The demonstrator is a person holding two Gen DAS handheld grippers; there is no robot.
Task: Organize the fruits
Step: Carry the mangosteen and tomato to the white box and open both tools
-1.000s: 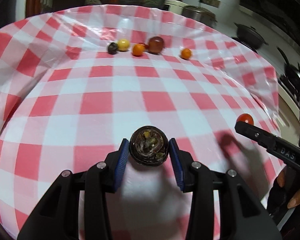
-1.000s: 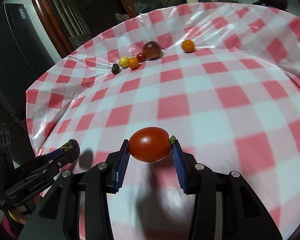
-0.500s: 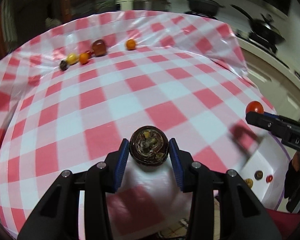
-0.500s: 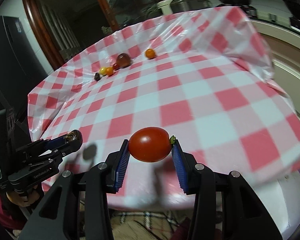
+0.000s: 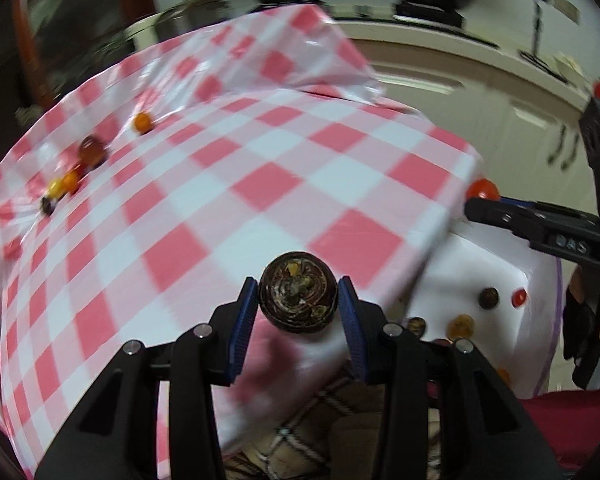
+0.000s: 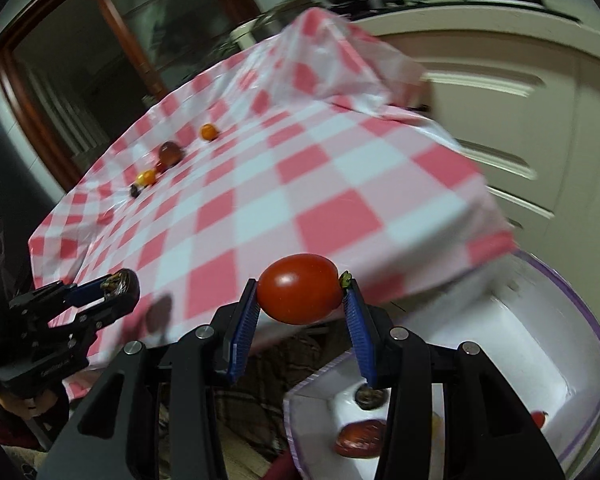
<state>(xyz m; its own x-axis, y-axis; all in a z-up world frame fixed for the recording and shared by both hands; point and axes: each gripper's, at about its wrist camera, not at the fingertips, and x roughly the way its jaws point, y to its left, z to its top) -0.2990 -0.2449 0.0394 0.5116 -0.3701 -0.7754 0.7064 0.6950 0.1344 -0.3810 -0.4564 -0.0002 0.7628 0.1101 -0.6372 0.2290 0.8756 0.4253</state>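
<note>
Off the near edge of the red-and-white checked worktop (image 5: 260,184), both tongs carry fruit toward the white plastic bin with a purple rim (image 6: 556,344) that sits lower, beside the worktop corner. Left tongs (image 5: 298,304) clamped on a round dark purple-brown fruit with a dried calyx end facing the camera (image 5: 298,302), held over the worktop edge, not yet above the bin. Right tongs (image 6: 300,306) clamped on a glossy red oval cherry tomato (image 6: 298,288), stem nub against the right pad, hanging just short of the bin's near wall. Right-wrist view also catches the left tongs at lower left with the dark fruit in them. Bin already holds several small pieces: left view shows a dark round one (image 5: 489,298), a small red one (image 5: 519,298) and an orange one (image 5: 462,325) on the white floor; right view shows a reddish piece (image 6: 360,442) partly hidden behind the tongs. Left behind on the far side of the worktop is a loose row: a small orange fruit (image 6: 209,132) apart from the rest, a larger brown-red round fruit (image 6: 170,152), then a yellow-orange pair and a small dark one (image 6: 135,191), blurred. Judgement: task roughly midway; two fruits in hand need dropping in the bin, about five or six remain to collect. Motion blur heavy, exact count uncertain.
</note>
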